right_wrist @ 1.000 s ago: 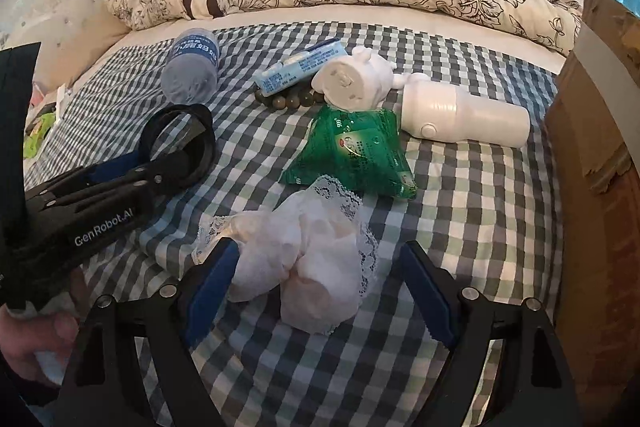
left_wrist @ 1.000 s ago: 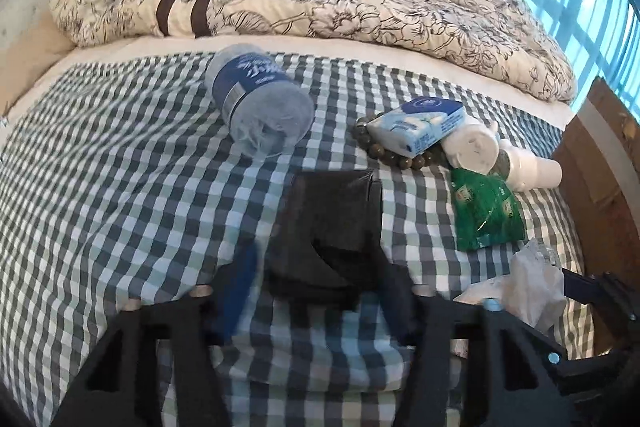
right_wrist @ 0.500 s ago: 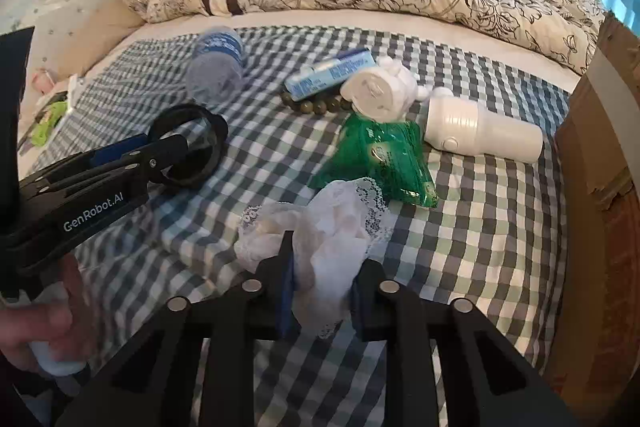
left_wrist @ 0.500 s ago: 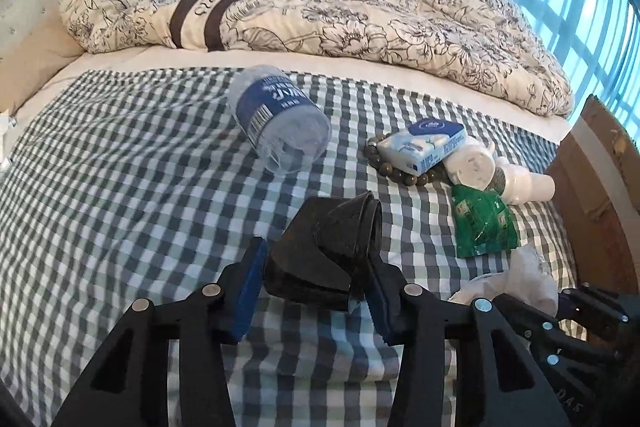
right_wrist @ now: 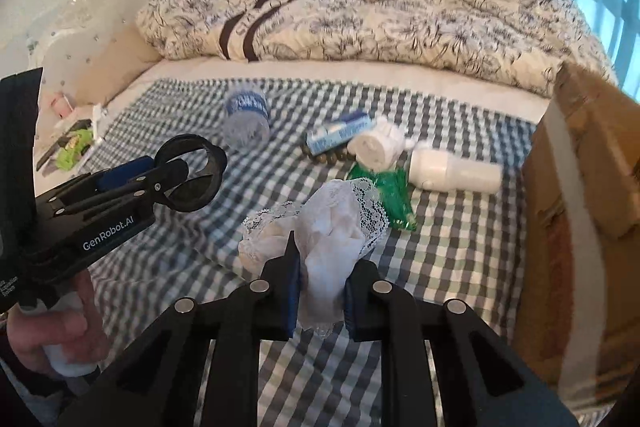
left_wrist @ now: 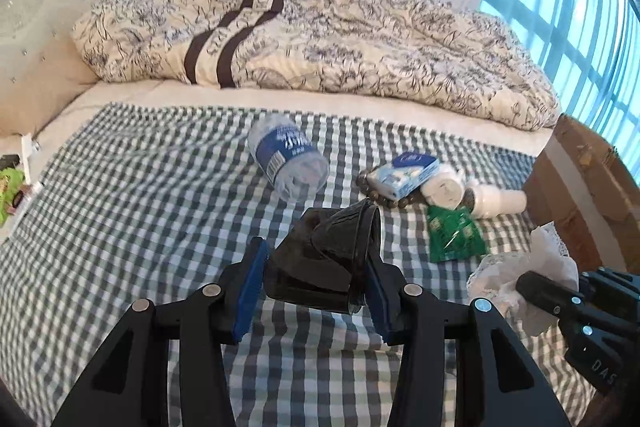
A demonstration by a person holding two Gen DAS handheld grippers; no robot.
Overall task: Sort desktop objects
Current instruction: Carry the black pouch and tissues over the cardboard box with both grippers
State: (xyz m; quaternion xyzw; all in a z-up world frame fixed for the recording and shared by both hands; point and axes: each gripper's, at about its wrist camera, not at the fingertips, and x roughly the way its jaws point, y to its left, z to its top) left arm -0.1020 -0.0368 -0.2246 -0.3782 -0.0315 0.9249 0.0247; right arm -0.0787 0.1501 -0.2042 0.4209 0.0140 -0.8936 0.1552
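Observation:
My left gripper (left_wrist: 316, 283) is shut on a black cup-shaped object (left_wrist: 326, 255) and holds it above the checked cloth (left_wrist: 140, 219). From the right wrist view, that object shows as a black ring (right_wrist: 190, 179) at the left gripper's tip. The right gripper (right_wrist: 320, 291) is shut on a white lace cloth (right_wrist: 324, 239), lifted off the bed. The same cloth (left_wrist: 516, 267) appears at the right edge of the left wrist view. A clear water bottle (left_wrist: 286, 159), a blue tissue pack (left_wrist: 408, 173), a white roll (left_wrist: 444, 187), a white bottle (left_wrist: 498, 201) and a green packet (left_wrist: 454, 233) lie ahead.
A dark bead bracelet (left_wrist: 366, 183) lies under the tissue pack. A cardboard box (right_wrist: 580, 195) stands against the bed's right side. A rumpled floral quilt (left_wrist: 320, 35) fills the far end. Small items (right_wrist: 74, 145) lie at the left edge, and a hand (right_wrist: 44, 331) holds the left gripper.
Both grippers went from open to shut, the left on the black object and the right on the lace cloth. Both have since lifted their loads off the checked cloth.

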